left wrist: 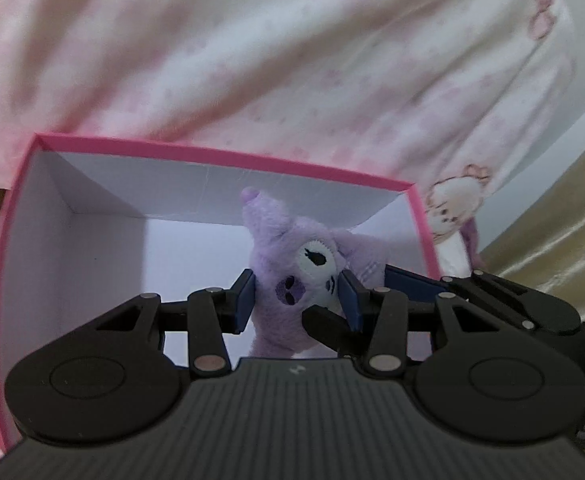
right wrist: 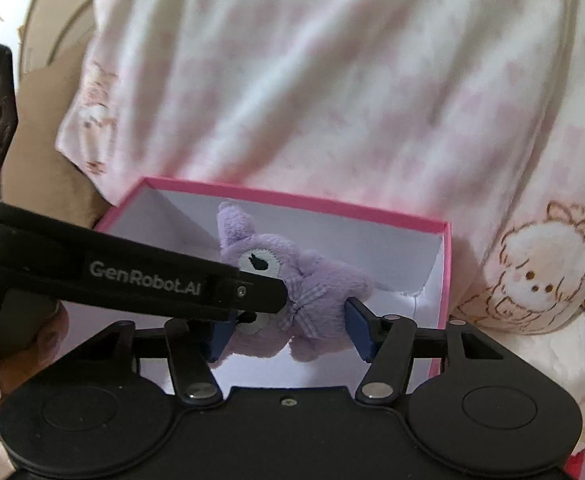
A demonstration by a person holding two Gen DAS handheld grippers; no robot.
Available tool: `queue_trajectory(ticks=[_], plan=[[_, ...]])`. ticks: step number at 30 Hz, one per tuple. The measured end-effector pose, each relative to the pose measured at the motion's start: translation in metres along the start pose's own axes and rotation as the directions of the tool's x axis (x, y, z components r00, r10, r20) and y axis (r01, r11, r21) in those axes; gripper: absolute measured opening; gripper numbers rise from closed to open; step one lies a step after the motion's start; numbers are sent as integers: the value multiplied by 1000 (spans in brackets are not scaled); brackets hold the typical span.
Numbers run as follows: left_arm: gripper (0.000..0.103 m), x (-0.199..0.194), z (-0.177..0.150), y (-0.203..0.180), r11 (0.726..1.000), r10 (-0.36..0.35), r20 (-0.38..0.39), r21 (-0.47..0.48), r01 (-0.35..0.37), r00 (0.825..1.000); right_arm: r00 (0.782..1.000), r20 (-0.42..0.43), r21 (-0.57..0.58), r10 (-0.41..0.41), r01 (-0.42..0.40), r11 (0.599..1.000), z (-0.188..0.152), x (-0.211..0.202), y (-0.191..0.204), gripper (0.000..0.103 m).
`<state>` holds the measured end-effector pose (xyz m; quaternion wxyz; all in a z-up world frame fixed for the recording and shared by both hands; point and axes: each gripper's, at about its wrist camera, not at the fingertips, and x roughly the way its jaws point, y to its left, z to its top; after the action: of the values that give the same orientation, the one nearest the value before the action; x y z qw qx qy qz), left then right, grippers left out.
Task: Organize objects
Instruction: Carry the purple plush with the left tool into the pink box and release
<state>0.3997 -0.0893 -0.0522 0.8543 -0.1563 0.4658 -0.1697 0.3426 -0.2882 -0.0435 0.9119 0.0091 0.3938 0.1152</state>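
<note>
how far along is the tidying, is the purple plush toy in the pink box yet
Done: nothing rests in the pink box yet; what shows of its white inside is bare. In hand: the left gripper is clamped on the purple plush toy, holding it over the open box, while the right gripper brackets the toy's body. Left: lower the toy in and let go with both.

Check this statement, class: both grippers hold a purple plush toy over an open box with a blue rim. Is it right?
Not quite: the box rim is pink, not blue, as the left wrist view shows. The left gripper and right gripper do hold the purple plush toy over it.
</note>
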Motion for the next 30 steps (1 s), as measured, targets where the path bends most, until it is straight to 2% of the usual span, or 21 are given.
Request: queue_trajectory(ticks=[3,8,11,13,15,17,20,23,24,28,30], plan=[[43,21,3,6,1000,-1,-23,-20,0,1000,999,-23,4,-22,22,1000,-3,19,-7,61],[43,40,5,11,998,-26,-36,-62,24,999,993,-44,-80,-113,110,991,0,36,1,57],[43,39,7,12,995,-61,-37,-81,58,997,989,-46,-132,-141,134,982,0,41,7,30],[40,38,6,13,994,-67,-52,-89,62,996,993,-55,-131,-104,96,987,-1,46,12,28],[40,40,5,13,998,-29,-57,-63,26,998,991,-67,-156,-119,108,982,-4,54,17,19],[40,44,4,15,998,13,-56,-54,-16,998,985,-100,-148,-142,127,981,-6,61,17,19],[39,50,6,21,996,7,-78,-90,-14,997,983,-128,-66,-133,126,990,-5,59,3,17],[33,57,4,21,993,-8,-109,-118,-5,994,986,-158,9,-54,56,998,-4,52,-8,16],[26,60,3,20,993,-5,-122,-119,-10,993,985,-172,33,-23,29,999,-4,49,-10,17],[19,69,5,12,987,-13,-125,-160,-8,992,977,-210,7,-32,34,999,1,51,-10,17],[19,71,8,4,989,16,-105,-143,-31,994,978,-203,-7,-41,40,999,-2,52,-6,17]])
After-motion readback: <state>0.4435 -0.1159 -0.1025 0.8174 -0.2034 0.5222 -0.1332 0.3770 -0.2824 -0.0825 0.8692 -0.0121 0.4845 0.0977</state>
